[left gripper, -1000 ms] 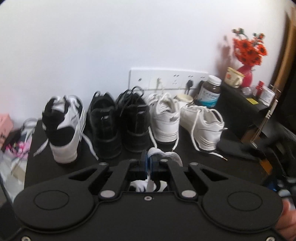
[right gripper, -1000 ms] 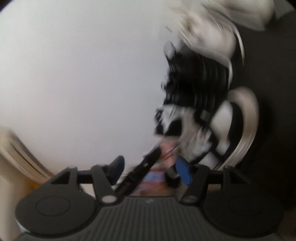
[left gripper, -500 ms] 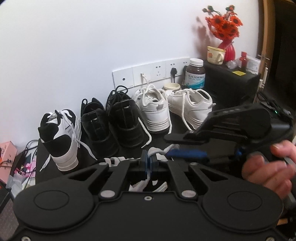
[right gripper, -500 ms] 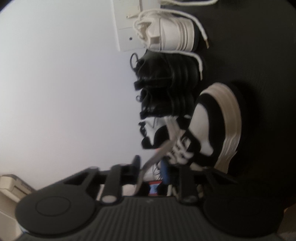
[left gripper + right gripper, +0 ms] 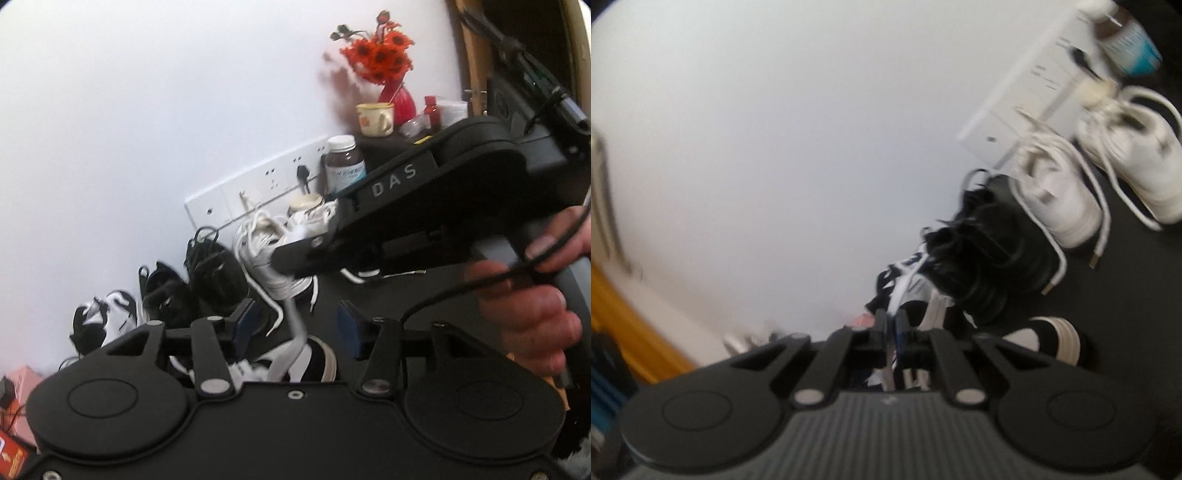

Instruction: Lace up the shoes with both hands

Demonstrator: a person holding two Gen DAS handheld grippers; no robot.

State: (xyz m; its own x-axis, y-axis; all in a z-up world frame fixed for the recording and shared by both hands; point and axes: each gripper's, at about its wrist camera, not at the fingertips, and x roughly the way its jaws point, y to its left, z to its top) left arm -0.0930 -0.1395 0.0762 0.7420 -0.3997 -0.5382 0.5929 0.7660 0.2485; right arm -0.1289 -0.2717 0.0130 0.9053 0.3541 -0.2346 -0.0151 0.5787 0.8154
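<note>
A black and white shoe (image 5: 317, 363) sits on the dark table just under my left gripper (image 5: 297, 325). Its white lace (image 5: 295, 325) rises from the shoe between the left gripper's blue pads (image 5: 246, 322), which are opening and do not press on it. The lace runs up to the tip of my right gripper (image 5: 280, 258), held by a hand (image 5: 535, 306) on the right. In the right wrist view my right gripper (image 5: 891, 326) is shut on the lace (image 5: 905, 288).
Along the wall stand another black and white shoe (image 5: 107, 321), two black shoes (image 5: 214, 273) and two white shoes (image 5: 266, 240). Behind them are a socket strip (image 5: 258, 184), a brown jar (image 5: 345, 162), a mug (image 5: 373, 118) and a red vase (image 5: 397, 98).
My left gripper, shut on the lace before, has opened and rolled. My right gripper has closed on the lace, rolled, and risen with it above the shoe.
</note>
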